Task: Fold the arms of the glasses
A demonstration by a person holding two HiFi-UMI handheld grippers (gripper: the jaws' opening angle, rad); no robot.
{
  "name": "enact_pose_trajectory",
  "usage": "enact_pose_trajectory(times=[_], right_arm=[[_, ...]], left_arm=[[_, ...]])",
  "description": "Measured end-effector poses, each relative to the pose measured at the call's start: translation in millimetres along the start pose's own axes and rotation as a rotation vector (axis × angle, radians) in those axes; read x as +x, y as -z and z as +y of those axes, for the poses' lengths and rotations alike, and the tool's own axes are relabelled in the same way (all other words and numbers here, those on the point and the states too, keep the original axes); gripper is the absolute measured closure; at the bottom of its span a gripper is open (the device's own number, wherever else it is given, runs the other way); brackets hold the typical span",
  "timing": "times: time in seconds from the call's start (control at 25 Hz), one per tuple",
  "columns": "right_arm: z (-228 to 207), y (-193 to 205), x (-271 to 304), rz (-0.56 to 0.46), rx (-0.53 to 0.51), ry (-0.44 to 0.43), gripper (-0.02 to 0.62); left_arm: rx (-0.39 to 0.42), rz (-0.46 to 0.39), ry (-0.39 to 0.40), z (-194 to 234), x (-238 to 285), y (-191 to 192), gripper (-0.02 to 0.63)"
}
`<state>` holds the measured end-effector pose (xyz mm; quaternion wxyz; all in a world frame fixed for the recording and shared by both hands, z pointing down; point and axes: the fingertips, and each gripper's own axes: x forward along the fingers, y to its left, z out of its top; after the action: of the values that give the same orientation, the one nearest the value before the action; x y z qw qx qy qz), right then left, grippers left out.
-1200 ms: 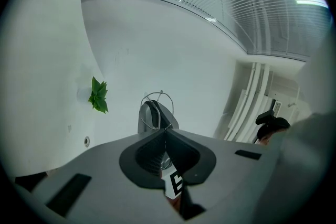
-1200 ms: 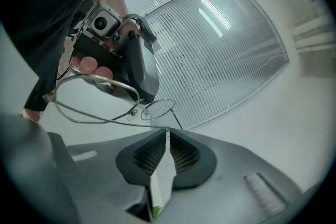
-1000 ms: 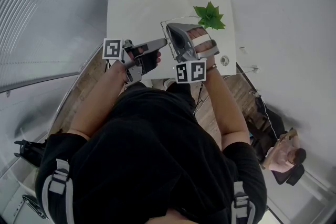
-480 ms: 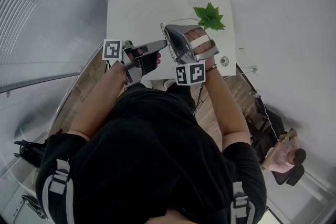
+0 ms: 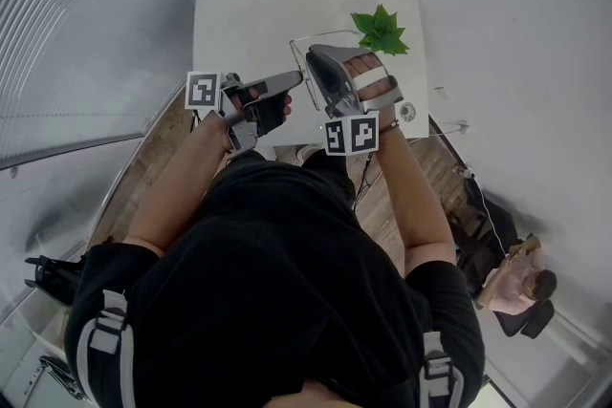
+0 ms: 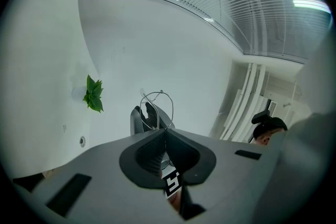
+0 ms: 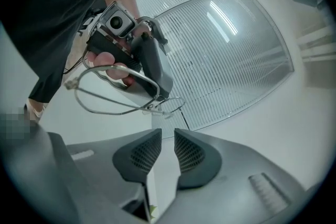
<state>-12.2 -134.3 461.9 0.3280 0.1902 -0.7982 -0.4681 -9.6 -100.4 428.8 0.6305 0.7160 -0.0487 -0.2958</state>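
Note:
The thin wire-framed glasses (image 7: 119,96) hang in the air above the white table (image 5: 244,14). My left gripper (image 6: 165,129) is shut on the frame near a hinge, and a lens rim (image 6: 158,105) loops up beyond its tips. In the right gripper view the left gripper (image 7: 156,77) holds the glasses, with one arm reaching out to the left. My right gripper (image 7: 168,134) sits just below the frame; its jaws are opening and nothing is between them. In the head view both grippers (image 5: 290,79) (image 5: 316,62) meet over the table's near edge.
A small green plant (image 5: 381,30) stands on the table's right side, also visible as the plant (image 6: 93,94) in the left gripper view. A small round fitting (image 5: 408,111) sits at the table's right corner. A person (image 5: 516,287) sits at the lower right. Ribbed walls flank the left.
The right gripper's jaws have parted and let go of the frame, and it has shifted slightly right. The left gripper has kept still, shut on the glasses.

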Motion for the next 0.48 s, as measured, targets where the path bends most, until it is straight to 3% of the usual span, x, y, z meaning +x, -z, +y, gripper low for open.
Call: enact_pose_trajectory(times=[0.48], right_arm=[[-44.3,56.0,-19.7,0.107,0.216,0.138,0.492]], left_arm=[[0.000,-0.010,-0.009,-1.1,0.4,-0.4,0.595]])
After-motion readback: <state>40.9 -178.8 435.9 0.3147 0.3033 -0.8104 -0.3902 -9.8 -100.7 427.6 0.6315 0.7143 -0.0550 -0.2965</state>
